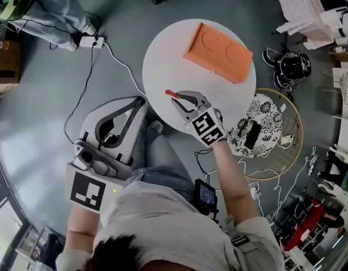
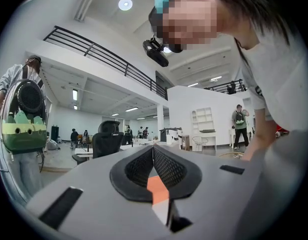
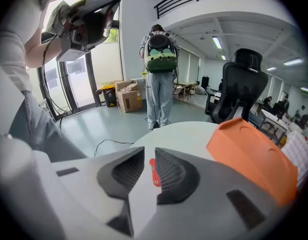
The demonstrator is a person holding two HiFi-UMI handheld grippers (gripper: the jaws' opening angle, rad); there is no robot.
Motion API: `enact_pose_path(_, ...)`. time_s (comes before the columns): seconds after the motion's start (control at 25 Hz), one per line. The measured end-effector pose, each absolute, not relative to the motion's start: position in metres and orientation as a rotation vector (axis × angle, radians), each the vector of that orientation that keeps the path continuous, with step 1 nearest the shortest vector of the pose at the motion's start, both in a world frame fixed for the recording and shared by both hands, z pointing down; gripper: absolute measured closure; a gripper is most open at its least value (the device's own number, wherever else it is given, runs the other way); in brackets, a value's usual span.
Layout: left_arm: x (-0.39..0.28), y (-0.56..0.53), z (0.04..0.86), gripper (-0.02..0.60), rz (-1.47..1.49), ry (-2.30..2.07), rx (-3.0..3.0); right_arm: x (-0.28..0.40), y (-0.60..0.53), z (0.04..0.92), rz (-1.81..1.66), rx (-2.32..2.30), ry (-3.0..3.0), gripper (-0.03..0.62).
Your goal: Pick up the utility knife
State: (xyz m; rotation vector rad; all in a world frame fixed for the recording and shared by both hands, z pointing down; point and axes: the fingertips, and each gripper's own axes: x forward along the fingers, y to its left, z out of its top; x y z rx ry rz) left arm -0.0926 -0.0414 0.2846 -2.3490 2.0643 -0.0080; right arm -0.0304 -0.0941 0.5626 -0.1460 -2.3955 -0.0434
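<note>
A red utility knife (image 1: 172,94) lies along the slot between my right gripper's (image 1: 181,97) jaws, over the near left part of the round white table (image 1: 162,61). Its red end sticks out past the fingertips toward the left. In the right gripper view the utility knife (image 3: 154,172) is a thin red strip pressed against the right pad, and the right gripper (image 3: 149,156) is shut on it. Whether the knife is off the tabletop is unclear. My left gripper (image 1: 142,100) hangs left of the table over the floor; in its own view the left gripper (image 2: 153,148) has its tips together and holds nothing.
An orange tray (image 1: 219,51) lies upside down on the table's far right part. A patterned round side table (image 1: 269,114) in a wire ring stands at the right. A white cable and power strip (image 1: 90,40) run across the floor. A person with a green backpack (image 3: 160,59) stands beyond the table.
</note>
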Motion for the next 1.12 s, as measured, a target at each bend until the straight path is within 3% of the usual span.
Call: enact_pose_path(1.12,-0.096,-0.057,0.305,0.571,-0.055,2.143,-2.349,-0.028,-0.103,0.628,-0.106,-0.268,-2.207,0.523)
